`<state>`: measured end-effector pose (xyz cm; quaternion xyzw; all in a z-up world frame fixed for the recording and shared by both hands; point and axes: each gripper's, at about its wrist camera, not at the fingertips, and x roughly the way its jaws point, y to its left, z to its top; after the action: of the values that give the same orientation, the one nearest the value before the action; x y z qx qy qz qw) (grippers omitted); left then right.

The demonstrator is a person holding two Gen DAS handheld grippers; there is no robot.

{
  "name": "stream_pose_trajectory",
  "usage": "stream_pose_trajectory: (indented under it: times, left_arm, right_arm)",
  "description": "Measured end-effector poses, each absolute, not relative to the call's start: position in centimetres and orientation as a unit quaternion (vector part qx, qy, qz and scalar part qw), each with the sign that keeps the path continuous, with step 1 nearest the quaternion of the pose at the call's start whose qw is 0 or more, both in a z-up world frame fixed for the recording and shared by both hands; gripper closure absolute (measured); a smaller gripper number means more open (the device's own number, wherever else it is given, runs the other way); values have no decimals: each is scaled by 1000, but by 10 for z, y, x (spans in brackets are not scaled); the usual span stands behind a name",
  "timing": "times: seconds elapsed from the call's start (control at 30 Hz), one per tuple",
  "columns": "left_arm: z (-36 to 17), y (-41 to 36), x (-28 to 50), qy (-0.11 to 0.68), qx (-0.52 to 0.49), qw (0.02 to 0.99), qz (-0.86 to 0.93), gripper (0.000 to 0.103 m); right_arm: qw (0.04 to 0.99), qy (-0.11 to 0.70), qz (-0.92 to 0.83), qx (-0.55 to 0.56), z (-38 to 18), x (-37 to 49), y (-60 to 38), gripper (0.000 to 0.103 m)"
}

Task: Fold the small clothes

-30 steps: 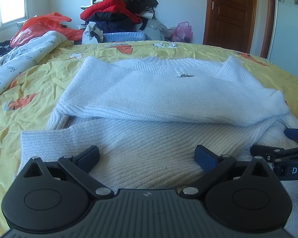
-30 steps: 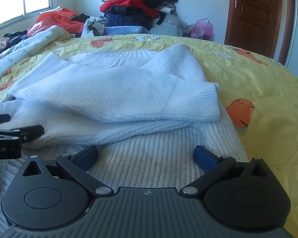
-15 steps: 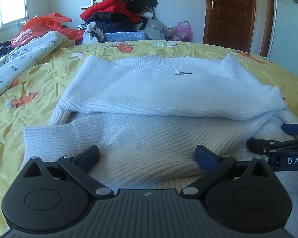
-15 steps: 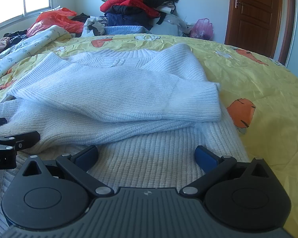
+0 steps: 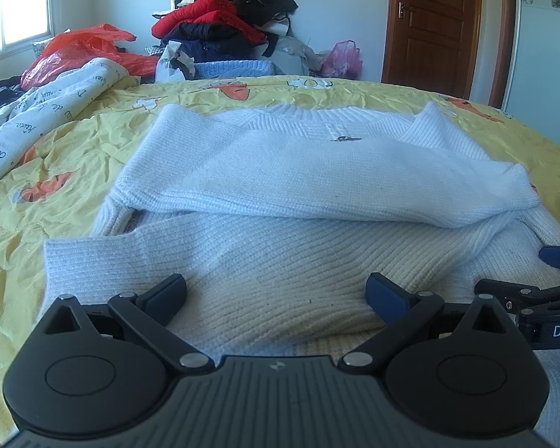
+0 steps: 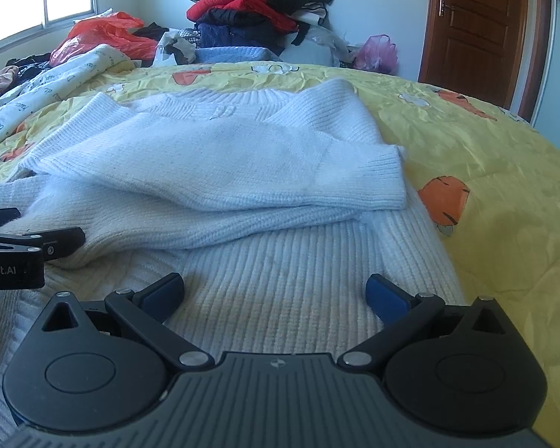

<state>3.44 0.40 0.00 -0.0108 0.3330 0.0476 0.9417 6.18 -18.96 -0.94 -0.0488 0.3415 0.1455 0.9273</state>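
A white knit sweater (image 5: 302,186) lies flat on the yellow bedspread (image 5: 37,224), both sleeves folded across its chest; it also shows in the right wrist view (image 6: 242,171). My left gripper (image 5: 276,293) is open and empty, low over the sweater's hem near its left side. My right gripper (image 6: 274,291) is open and empty over the hem near its right side. Each gripper shows at the edge of the other's view: the right one (image 5: 534,298) and the left one (image 6: 30,246).
A pile of red, black and blue clothes (image 5: 224,30) and a pink bag (image 5: 341,58) stand beyond the bed. A red plastic bag (image 5: 82,48) and a white printed quilt (image 5: 37,119) lie at the far left. A wooden door (image 5: 433,26) is at the back right.
Both grippers have drawn back slightly toward the sweater's hem and stayed open. The sweater has not moved.
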Motion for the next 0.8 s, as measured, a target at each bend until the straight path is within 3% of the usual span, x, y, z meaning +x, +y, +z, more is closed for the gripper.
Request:
stream_pose_trajectory:
  times: [0.8]
  left_arm:
    - [0, 1, 20, 324, -8, 945, 45, 0]
  right_arm:
    - [927, 341, 146, -48, -10, 62, -190, 1]
